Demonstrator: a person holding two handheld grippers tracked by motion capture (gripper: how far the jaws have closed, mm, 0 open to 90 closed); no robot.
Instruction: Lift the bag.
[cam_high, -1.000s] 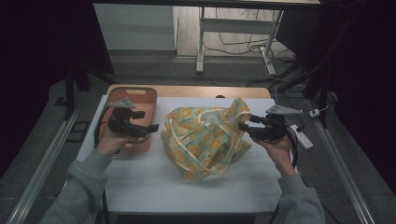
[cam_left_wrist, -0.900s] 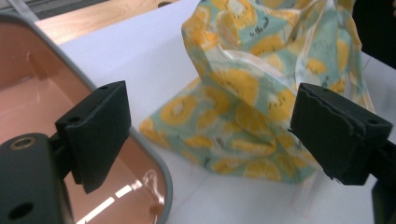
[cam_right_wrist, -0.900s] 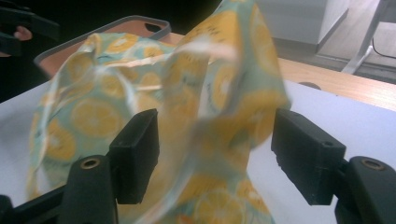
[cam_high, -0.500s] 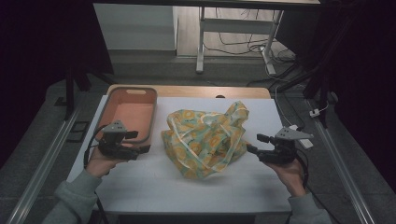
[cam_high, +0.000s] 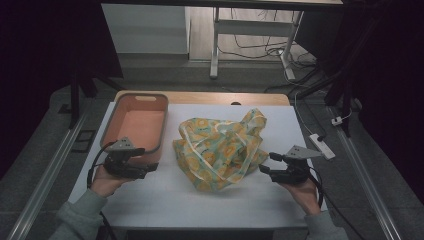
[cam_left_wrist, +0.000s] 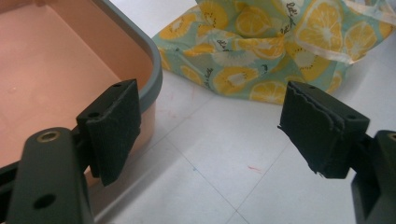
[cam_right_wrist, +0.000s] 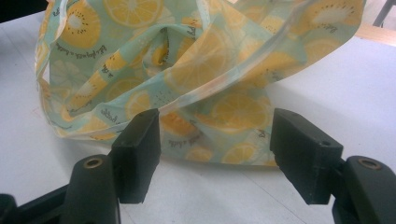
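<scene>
A crumpled bag (cam_high: 220, 147) printed with lemon slices on pale green lies in the middle of the white table (cam_high: 200, 205). My left gripper (cam_high: 149, 162) hovers at the near corner of a pink tray (cam_high: 142, 96), to the left of the bag. Its jaws have just been closing slightly, and they stand open with nothing between them. In the left gripper view (cam_left_wrist: 210, 126) the tray's grey rim (cam_left_wrist: 149, 56) is by one jaw and the bag (cam_left_wrist: 261, 51) lies farther off. My right gripper (cam_high: 266, 163) is open, pointing at the bag's right side; the bag (cam_right_wrist: 187, 70) lies just beyond its open jaws (cam_right_wrist: 217, 149).
A white power strip (cam_high: 322, 145) lies at the table's right edge. Metal table legs (cam_high: 215, 45) and cables stand on the floor behind. The tray holds nothing that I can see.
Both hands have drawn back toward the near edge and sunk lower, away from the bag. The bag now lies slumped on the table with neither gripper touching it.
</scene>
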